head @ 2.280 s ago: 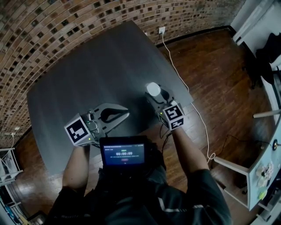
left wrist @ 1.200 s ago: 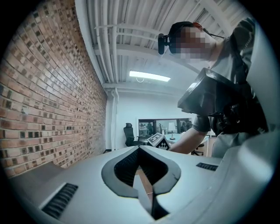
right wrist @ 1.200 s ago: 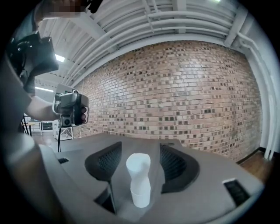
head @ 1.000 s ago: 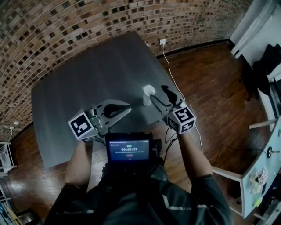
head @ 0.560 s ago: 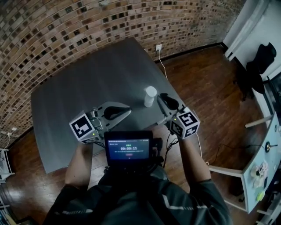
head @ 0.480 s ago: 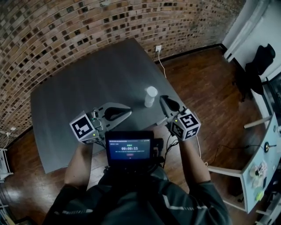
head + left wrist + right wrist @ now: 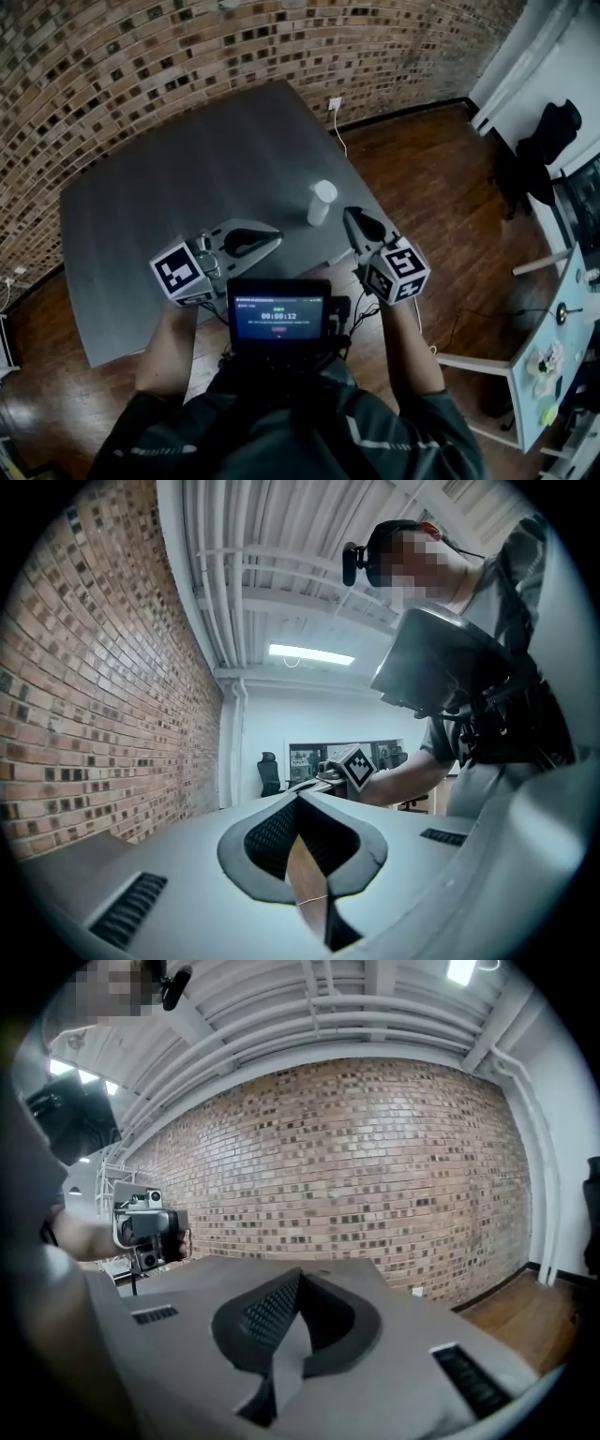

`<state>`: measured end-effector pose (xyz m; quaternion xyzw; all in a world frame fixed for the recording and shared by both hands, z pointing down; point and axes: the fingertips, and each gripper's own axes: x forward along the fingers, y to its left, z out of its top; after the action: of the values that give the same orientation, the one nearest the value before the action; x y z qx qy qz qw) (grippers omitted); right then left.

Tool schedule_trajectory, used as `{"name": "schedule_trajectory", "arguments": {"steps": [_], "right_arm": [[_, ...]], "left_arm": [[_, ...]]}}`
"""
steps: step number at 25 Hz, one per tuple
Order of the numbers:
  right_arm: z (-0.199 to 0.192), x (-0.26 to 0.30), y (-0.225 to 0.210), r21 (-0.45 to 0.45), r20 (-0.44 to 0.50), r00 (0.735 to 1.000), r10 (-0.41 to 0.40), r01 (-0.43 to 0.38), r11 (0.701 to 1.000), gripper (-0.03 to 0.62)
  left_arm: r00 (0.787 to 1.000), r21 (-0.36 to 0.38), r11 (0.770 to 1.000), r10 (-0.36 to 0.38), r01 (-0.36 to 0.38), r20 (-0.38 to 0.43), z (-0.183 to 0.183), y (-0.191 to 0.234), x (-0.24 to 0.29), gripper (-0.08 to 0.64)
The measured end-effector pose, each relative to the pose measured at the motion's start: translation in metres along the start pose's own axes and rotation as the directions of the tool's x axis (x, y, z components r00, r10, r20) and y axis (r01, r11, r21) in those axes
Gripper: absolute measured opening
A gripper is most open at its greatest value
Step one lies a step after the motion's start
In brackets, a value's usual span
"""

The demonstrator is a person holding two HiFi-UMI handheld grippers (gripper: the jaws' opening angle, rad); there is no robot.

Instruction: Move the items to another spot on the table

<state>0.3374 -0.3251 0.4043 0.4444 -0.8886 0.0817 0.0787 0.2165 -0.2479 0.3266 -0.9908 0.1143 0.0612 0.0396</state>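
Observation:
A white cup (image 7: 321, 202) stands upright by itself on the dark grey table (image 7: 169, 178), near the table's right edge. My right gripper (image 7: 348, 214) is just to the cup's right and nearer me, apart from it, with its jaws shut and nothing between them. In the right gripper view the right gripper (image 7: 300, 1272) has its jaws together, and the cup does not show. My left gripper (image 7: 276, 240) lies low over the table left of the cup, also shut and empty. The left gripper (image 7: 298, 797) points sideways at the right gripper's marker cube (image 7: 356, 765).
A brick wall (image 7: 187, 47) runs behind the table. A white cable (image 7: 349, 155) runs from a wall socket (image 7: 330, 103) along the wooden floor beside the table's right edge. A small screen (image 7: 278, 314) sits at my chest. White furniture (image 7: 553, 356) stands at the far right.
A second ago my right gripper stood open right beside the cup. It has since drawn back toward me and shut, leaving the cup standing alone. The left gripper has stayed put.

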Motion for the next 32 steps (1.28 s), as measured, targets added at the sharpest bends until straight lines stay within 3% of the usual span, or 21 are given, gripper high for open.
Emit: {"name": "schedule_trajectory", "arguments": {"steps": [32], "right_arm": [[0.009,0.004,0.001,-0.003,0.003,1.0,0.015,-0.015,1.0,0.002]], "left_arm": [[1.0,0.002,1.0,-0.004,0.004,-0.022,0.004,-0.005,-0.004,-0.003]]}}
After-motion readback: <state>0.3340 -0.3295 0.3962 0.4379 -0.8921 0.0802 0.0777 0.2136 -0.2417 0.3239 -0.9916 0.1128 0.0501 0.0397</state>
